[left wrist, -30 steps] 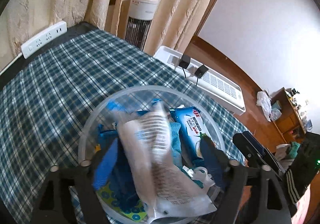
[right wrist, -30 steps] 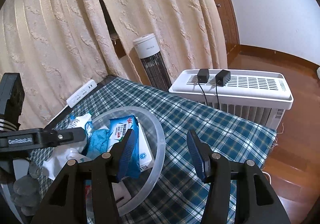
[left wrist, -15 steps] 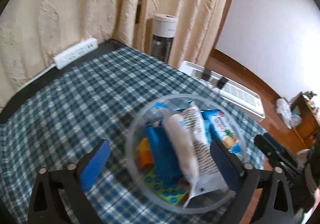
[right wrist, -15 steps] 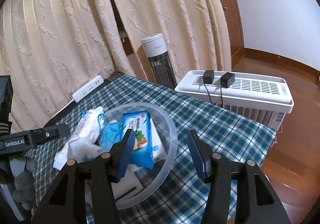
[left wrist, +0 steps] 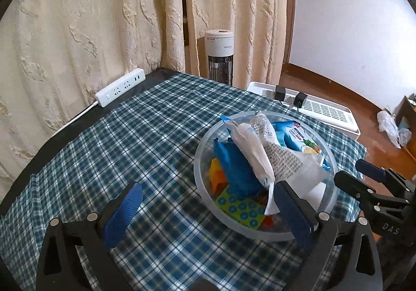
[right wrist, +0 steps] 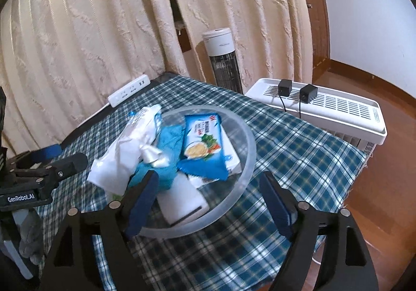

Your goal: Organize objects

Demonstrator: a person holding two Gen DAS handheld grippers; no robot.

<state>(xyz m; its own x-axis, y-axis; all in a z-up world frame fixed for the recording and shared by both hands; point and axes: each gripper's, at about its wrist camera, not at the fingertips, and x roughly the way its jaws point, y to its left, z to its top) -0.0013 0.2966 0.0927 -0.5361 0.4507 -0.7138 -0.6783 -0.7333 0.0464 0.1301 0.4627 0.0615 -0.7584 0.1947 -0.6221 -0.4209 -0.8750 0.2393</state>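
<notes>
At the far left edge of the table, a white power strip lies on the bare dark strip beside the checked cloth. Nearer, the left gripper hangs over the cloth with its jaws spread wide and nothing between them; its jaws have just been opening. Toward the right edge sits the clear plastic bowl, heaped with packets: a white crinkly bag standing tallest, a dark blue pouch leaning under it, a flat blue snack pack and a white box lying low against the near wall. The right gripper straddles the bowl's near rim, one finger inside by the box and one outside; its jaws have just been opening too and press on nothing. The packets look light, soft and slippery, likely to crumple or slide if pinched at the middle, so a sealed end seam seems the safer place to grip. The box looks stiff and would take a squeeze across its narrow sides. The bowl seems light and springy; lifting it by one rim could tip the heap out.
</notes>
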